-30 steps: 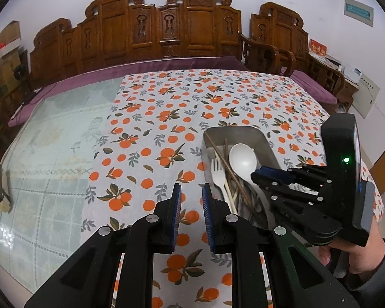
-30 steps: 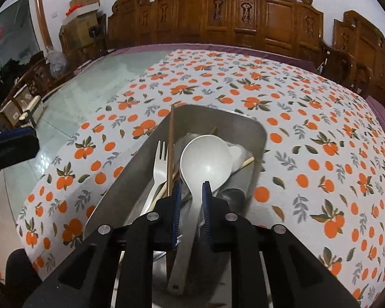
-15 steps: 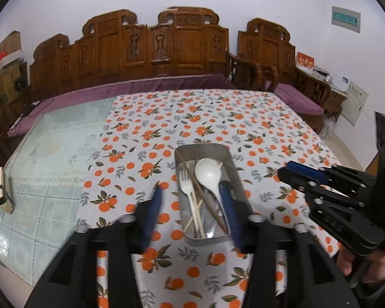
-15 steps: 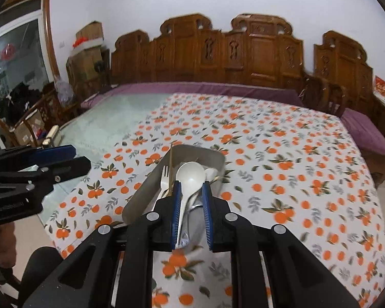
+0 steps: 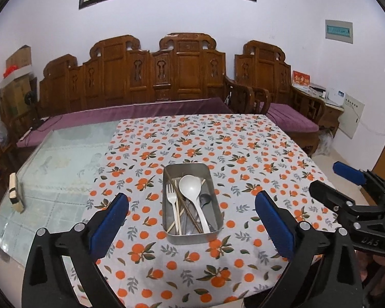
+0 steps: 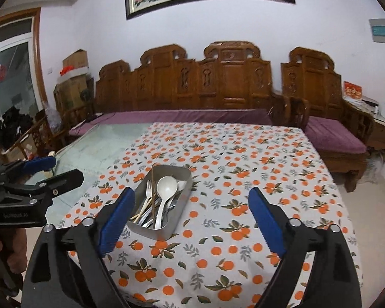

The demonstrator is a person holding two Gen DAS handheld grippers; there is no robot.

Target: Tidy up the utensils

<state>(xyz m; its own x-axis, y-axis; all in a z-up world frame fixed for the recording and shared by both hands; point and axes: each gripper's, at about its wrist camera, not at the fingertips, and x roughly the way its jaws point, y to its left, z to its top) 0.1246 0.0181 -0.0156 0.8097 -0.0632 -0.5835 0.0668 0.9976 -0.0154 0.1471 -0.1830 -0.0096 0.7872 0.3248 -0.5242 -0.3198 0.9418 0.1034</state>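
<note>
Moved: both grippers pulled back, fingers spread since 1 s ago.
Left gripper (image 5: pixel 191 220): fingers apart, empty.
Right gripper (image 6: pixel 192 218): fingers apart, empty.
Metal tray (image 5: pixel 192 238): between left fingers, holding white spoon (image 5: pixel 191 187), fork (image 5: pixel 171 196).

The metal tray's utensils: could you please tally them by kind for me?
White plastic fork: 1
White spoons: 2
Chopsticks: at least 3, overlapping
Metal cutlery underneath: too tangled to count
Total: at least 6, all in the metal tray

both grippers (image 5: pixel 191 219) opened; pulled back
</note>
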